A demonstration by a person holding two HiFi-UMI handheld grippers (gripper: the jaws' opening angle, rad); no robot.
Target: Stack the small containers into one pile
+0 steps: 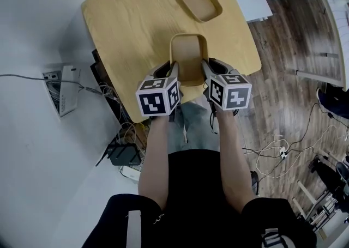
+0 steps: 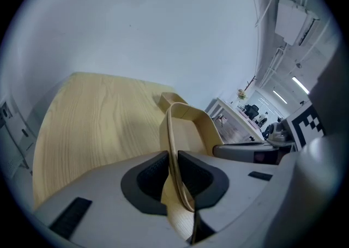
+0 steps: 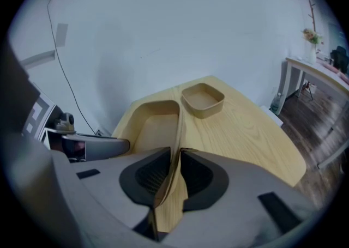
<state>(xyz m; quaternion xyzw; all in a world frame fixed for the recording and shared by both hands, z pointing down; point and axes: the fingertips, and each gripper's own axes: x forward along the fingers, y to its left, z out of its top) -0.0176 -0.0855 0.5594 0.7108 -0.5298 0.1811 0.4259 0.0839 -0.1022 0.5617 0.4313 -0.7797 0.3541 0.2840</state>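
I see the light wooden table (image 1: 131, 29) filling the upper part of the head view. At its near edge is one tan rectangular container (image 1: 188, 59), held between my two grippers. A second container (image 1: 200, 1) of the same kind sits apart, near the table's far edge. My left gripper (image 2: 173, 173) is clamped on the near container's left wall, and my right gripper (image 3: 175, 173) is pinching its right wall.

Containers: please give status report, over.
Left gripper, right gripper: both shut on near container, opposite walls. Far container sits on table. Nothing between them.
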